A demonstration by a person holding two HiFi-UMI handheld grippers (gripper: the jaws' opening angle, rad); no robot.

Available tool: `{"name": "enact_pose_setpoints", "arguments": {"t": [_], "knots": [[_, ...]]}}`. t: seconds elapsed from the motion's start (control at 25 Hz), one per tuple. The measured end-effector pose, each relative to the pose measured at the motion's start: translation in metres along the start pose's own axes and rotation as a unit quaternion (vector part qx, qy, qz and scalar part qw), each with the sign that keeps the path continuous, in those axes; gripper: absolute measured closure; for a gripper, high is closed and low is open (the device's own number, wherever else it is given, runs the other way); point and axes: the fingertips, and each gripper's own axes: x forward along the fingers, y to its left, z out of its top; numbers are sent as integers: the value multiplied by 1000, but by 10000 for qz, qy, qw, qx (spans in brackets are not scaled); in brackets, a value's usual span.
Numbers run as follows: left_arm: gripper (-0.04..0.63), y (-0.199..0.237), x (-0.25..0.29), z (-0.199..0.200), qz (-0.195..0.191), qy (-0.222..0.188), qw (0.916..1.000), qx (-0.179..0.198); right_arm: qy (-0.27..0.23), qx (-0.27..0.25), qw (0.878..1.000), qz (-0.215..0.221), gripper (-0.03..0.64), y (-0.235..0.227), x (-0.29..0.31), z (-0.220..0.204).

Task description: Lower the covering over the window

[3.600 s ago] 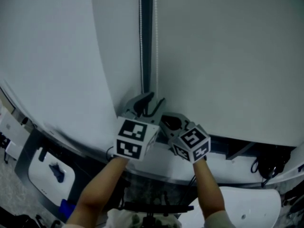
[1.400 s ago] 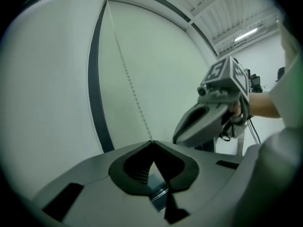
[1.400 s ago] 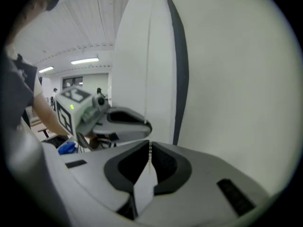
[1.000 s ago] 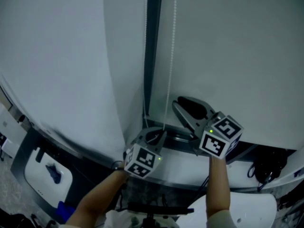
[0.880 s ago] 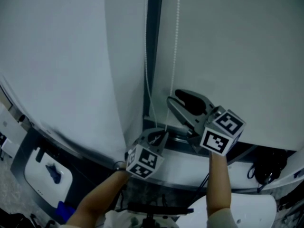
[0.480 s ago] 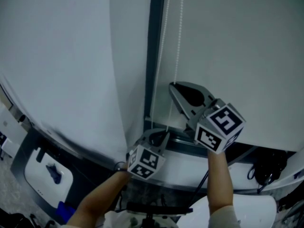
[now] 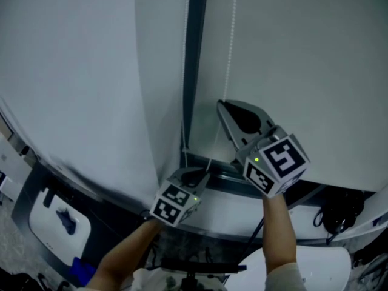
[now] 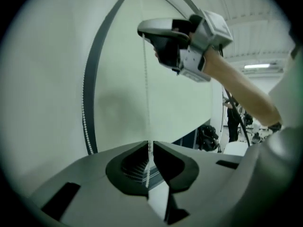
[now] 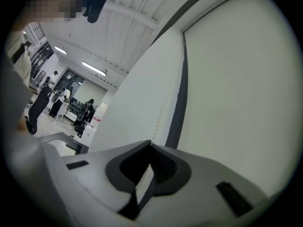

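The left tool [image 8: 148,144] pinches the bead cord [image 8: 146,79] low, to hold it tight; the right tool [image 9: 150,143], its jaws just closing, pinches it higher for pulling. The blind [image 7: 303,53] hangs just behind.

blind [image 7: 303,53]: white | bead chain [image 7: 230,41]: white | frame [image 7: 195,53]: dark grey | marker cube [image 7: 276,162]: black-white squares

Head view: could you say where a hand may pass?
Free: white left blind, left of the dark frame strip; white right blind beyond the white bead chain. Crowded: by the strip, left gripper shut on the chain, right gripper, jaws just closed on it, higher.
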Motion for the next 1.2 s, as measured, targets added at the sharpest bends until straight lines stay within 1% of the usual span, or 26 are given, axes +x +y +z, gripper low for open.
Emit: {"name": "enact_pose_setpoints", "arguments": {"t": [0.08, 0.12, 0.2, 0.32, 0.44, 0.56, 0.68, 0.88, 0.96, 1.04, 1.12, 1.2], "knots": [[574, 8, -11, 21, 6, -245, 9994, -236, 65, -78, 9999, 18, 604, 1, 4, -1], [574, 13, -18, 33, 62, -401, 9988, -269, 101, -86, 9999, 29, 604, 1, 6, -2], [574, 18, -34, 62, 221, -805, 9963, -213, 179, -119, 9998, 34, 604, 1, 7, -5], [574, 23, -60, 109, 372, -1426, 9889, -202, 341, -184, 9992, 53, 605, 0, 9, -12], [574, 26, -77, 148, 406, -1854, 9814, -294, 582, -330, 9977, 147, 606, 7, 11, -23], [574, 31, -82, 170, 460, -1979, 9787, -295, 597, -308, 9975, 228, 607, 16, 14, -30], [574, 33, -82, 179, 519, -2026, 9774, -293, 571, -235, 9979, 211, 607, 17, 13, -32], [574, 35, -87, 194, 623, -2220, 9726, -288, 681, -185, 9971, 291, 607, 15, 15, -36], [574, 35, -89, 203, 670, -2295, 9707, -229, 877, -265, 9951, 374, 607, 21, 17, -41], [574, 36, -89, 208, 713, -2300, 9704, -168, 1187, -418, 9909, 476, 609, 30, 21, -56], [574, 38, -88, 209, 783, -2277, 9705, -109, 1552, -467, 9851, 583, 609, 41, 23, -85], [574, 40, -87, 208, 882, -2236, 9707, -29, 1980, -420, 9769, 687, 609, 54, 20, -126]]}}
